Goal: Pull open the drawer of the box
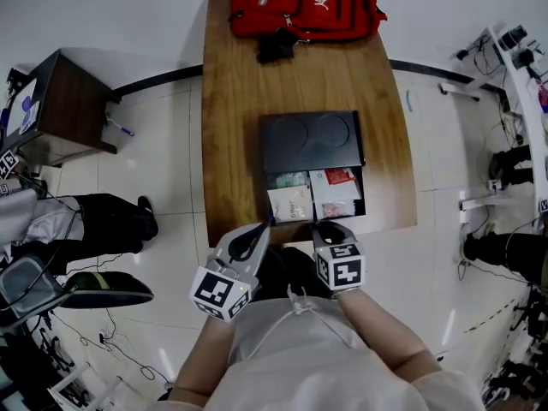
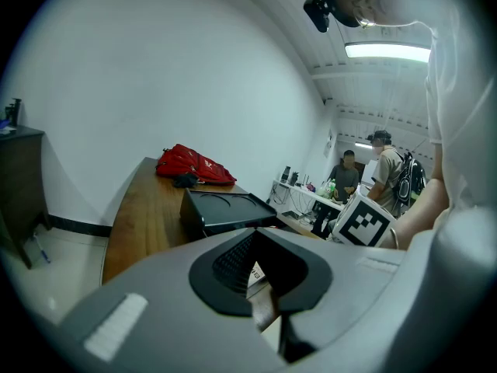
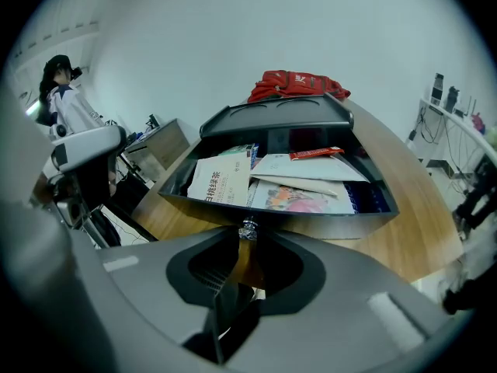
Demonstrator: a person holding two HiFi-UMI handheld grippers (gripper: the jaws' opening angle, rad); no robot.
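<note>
Two printed items: white logo lettering on red fabric backpack [image 1: 304, 2] at table's far end, not legible; black Chinese characters on white paper packet [image 3: 219, 181] in drawer. Right gripper [image 3: 247, 238]: forearm straight fwd, jaws clamped on small silver knob [image 3: 247, 228] of black drawer [image 1: 364, 197]. Drawer is pulled out toward near edge of brown wooden table [image 1: 231, 101], from flat black box [image 1: 311, 141] at centre. Left gripper [image 1: 265, 227]: angled inward, tip near drawer's left front corner, jaws together, empty.
</note>
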